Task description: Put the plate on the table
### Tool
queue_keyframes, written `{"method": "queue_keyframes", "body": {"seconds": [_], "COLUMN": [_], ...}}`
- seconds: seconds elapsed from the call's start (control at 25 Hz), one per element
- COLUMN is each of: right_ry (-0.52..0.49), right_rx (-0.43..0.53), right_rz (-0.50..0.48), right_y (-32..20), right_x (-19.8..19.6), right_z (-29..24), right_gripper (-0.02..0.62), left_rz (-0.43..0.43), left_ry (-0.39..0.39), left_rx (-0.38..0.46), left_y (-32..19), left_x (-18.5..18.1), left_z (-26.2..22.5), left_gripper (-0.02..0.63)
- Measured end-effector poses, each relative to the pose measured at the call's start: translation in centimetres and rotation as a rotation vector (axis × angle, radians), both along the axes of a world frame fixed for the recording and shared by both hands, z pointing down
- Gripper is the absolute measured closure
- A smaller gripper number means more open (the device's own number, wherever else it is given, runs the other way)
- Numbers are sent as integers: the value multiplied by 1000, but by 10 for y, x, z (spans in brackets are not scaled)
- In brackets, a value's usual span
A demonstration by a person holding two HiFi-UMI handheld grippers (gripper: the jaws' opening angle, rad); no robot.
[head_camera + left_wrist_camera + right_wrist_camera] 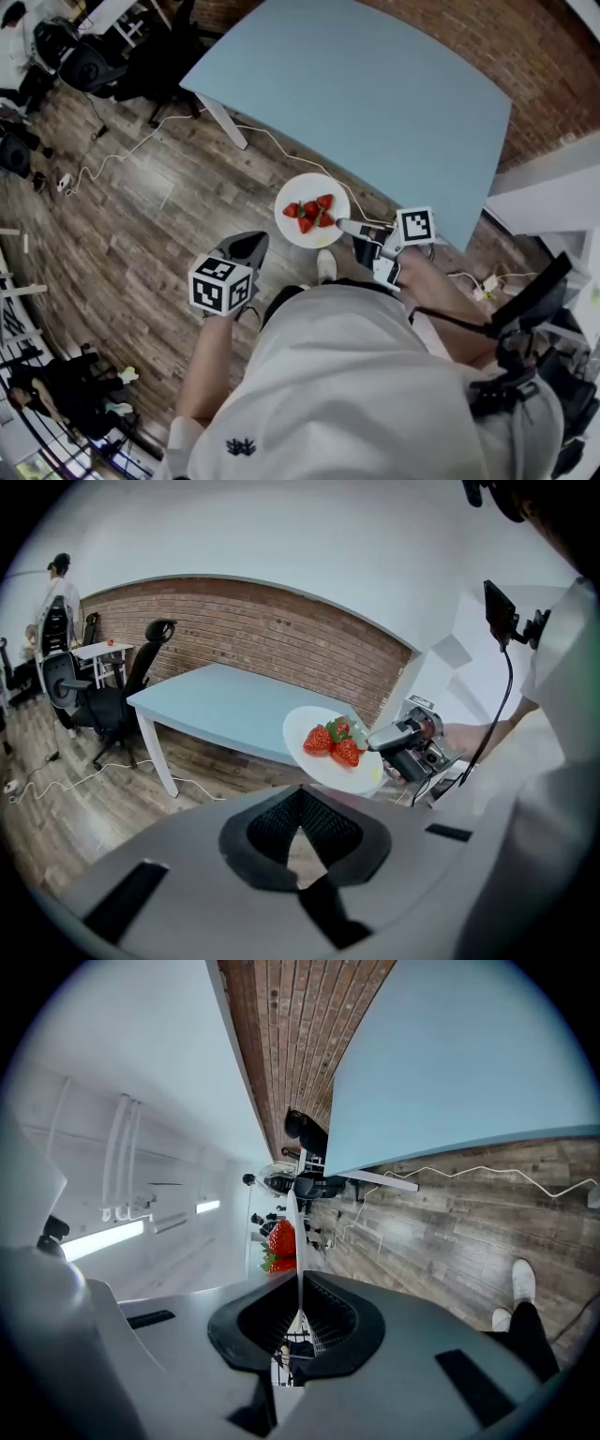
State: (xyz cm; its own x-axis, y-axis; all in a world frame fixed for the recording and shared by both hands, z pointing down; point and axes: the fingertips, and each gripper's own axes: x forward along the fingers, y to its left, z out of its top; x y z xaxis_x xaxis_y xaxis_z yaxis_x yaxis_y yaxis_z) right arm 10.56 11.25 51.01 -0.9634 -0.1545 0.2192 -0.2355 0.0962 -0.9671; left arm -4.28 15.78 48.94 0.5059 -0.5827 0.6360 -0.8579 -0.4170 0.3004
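A white plate (298, 190) carrying several strawberries (311, 212) hangs in the air over the wooden floor, just short of the near edge of the light-blue table (375, 94). My right gripper (345, 225) is shut on the plate's right rim. In the right gripper view the plate (298, 1262) appears edge-on between the jaws of that gripper (298, 1312), with the strawberries (281, 1239) on its left. My left gripper (251, 246) is below and left of the plate, shut and holding nothing. The left gripper view shows the plate (323, 764) beyond the shut left gripper (302, 829).
A white cable (131, 150) trails over the wooden floor (141, 225) by the white table leg (223, 120). Black office chairs (89, 61) stand far left. A brick wall (525, 56) runs behind the table, and white furniture (548, 192) stands at right. The person's shoe (325, 266) is under the plate.
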Motion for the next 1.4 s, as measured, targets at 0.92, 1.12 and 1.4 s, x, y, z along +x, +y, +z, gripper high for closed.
{"method": "queue_keyframes", "body": {"seconds": [0.92,1.12,1.4], "right_ry": [28,17,8], "right_rx": [15,-13,-48], "right_rz": [307,373,410], "right_y": [-143,-140,-248], "right_x": [-69,-60,-50], "right_z": [-1,-1,15], "right_gripper": [575,575,575], "left_rz": [343,364,357], "left_ry": [-9,9,14], "left_rx": [48,52,6], "left_y": [-144,-143,-224], "left_x": [-75,-72,-67], "left_z": [-16,-17,-3], "left_gripper": [606,606,606]}}
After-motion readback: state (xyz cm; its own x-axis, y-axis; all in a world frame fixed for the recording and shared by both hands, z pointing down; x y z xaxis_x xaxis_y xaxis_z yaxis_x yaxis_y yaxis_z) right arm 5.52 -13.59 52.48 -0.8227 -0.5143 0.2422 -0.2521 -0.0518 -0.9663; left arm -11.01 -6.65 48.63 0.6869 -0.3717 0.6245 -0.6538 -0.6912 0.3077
